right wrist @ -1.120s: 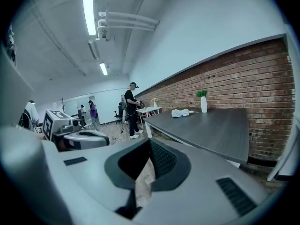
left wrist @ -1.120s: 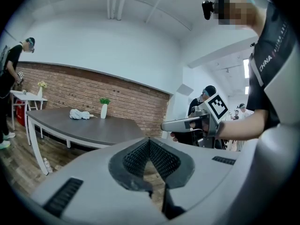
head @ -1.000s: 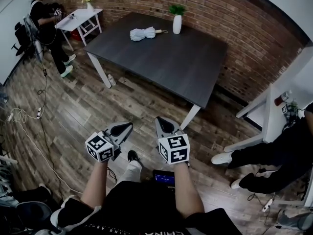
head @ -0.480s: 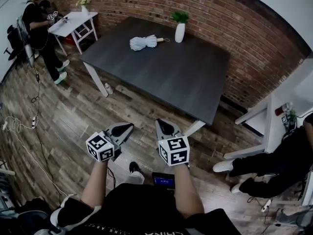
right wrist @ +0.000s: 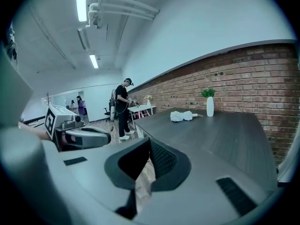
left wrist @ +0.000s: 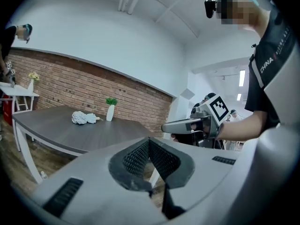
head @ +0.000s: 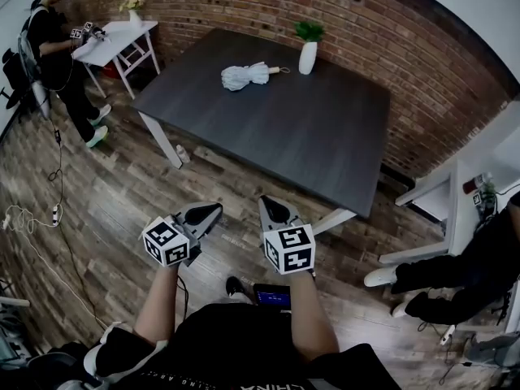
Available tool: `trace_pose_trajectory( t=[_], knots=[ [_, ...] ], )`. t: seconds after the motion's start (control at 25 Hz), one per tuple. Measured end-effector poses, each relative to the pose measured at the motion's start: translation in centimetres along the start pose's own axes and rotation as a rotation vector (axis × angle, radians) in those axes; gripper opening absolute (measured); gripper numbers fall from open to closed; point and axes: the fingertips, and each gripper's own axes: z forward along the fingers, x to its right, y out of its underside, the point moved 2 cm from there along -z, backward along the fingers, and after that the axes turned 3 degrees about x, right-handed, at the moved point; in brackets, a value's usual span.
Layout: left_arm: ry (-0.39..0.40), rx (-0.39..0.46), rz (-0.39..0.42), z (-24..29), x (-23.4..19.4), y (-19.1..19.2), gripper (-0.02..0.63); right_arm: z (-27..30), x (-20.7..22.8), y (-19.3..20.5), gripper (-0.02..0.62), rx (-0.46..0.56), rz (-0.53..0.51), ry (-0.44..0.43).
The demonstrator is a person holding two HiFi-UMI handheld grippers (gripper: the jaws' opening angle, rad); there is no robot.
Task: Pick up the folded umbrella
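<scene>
Left tongs (head: 201, 215) and right tongs (head: 272, 210), ribbed dark pads (left wrist: 136, 156) pressed tip to tip, gripping nothing, above wood-plank floor (head: 122, 193). Well beyond, on the smooth dark bench (head: 309, 128): folded umbrella (head: 245, 75), a bunched white fabric bundle, lying near a slim white vase (head: 307, 57) by the brick wall (head: 244, 6).

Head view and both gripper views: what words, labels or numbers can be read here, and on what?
"CHINA": white print on the person's black shirt, in the left gripper view; the smaller print beside it is too blurred to read.
Text on the small screen at the person's waist, in the head view: too small to read.
Cubes on the left gripper and right gripper: square markers only, no words.
</scene>
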Motion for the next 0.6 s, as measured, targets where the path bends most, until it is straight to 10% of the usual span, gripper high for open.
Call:
trace_pose_trajectory(
  t=[0.6],
  knots=[
    [0.0, -0.006, -0.04, -0.6, -5.4, 0.8, 0.002, 5.8, -0.5, 0.3, 0.008, -0.032, 0.033, -0.007]
  ],
)
